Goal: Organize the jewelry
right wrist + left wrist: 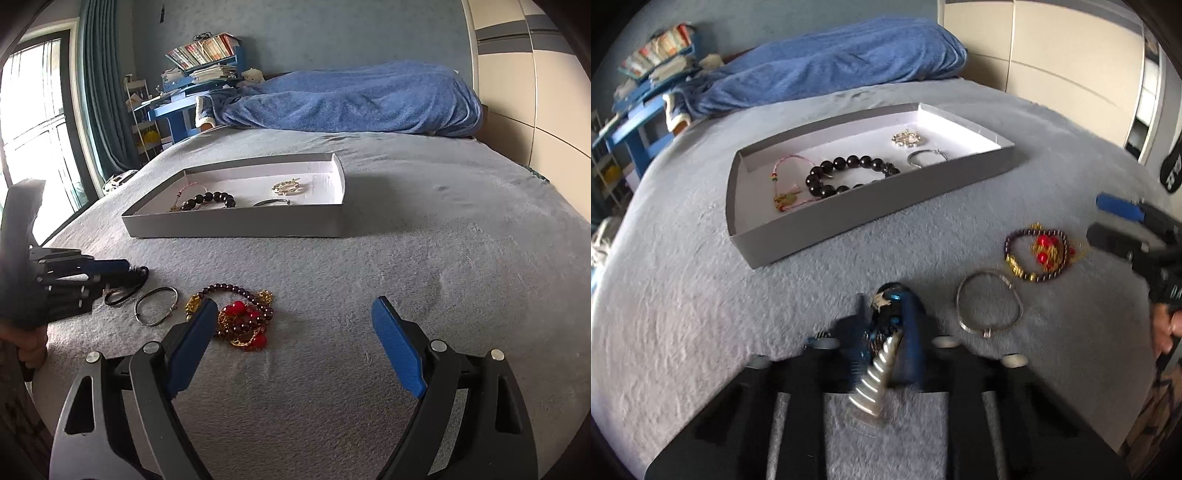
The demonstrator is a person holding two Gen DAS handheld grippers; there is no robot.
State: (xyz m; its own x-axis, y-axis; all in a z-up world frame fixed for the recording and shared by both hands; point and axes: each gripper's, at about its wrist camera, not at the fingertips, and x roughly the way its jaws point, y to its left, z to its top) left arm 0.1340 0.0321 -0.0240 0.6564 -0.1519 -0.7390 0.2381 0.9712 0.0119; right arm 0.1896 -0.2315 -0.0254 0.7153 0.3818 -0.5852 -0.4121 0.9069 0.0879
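Left wrist view: left gripper (892, 325) has its jaws closed on a dark bracelet (886, 317) with blue and silver parts; image is blurred, so the make-up of the piece is unclear.
Right wrist view: right gripper (295, 347) has jaws spread wide, nothing between them, low over the bedspread (443, 258).
Tray: grey tray (871, 210) sits farther up the bed, already holding a black bead bracelet (849, 175), a pink cord bracelet (786, 184), a thin ring bangle (925, 158) and a gold piece (907, 139).
Loose items: silver bangle (157, 306) and a tangle of red and gold beads (240, 317) lie just beside each other, short of the tray.
Step (judged): carrying the gripped bracelet to the tray.
Next move (judged): lift clear of the tray's near wall, release over bare floor.
Right side (judged): beads lie at its left fingertip, so shift left before closing.
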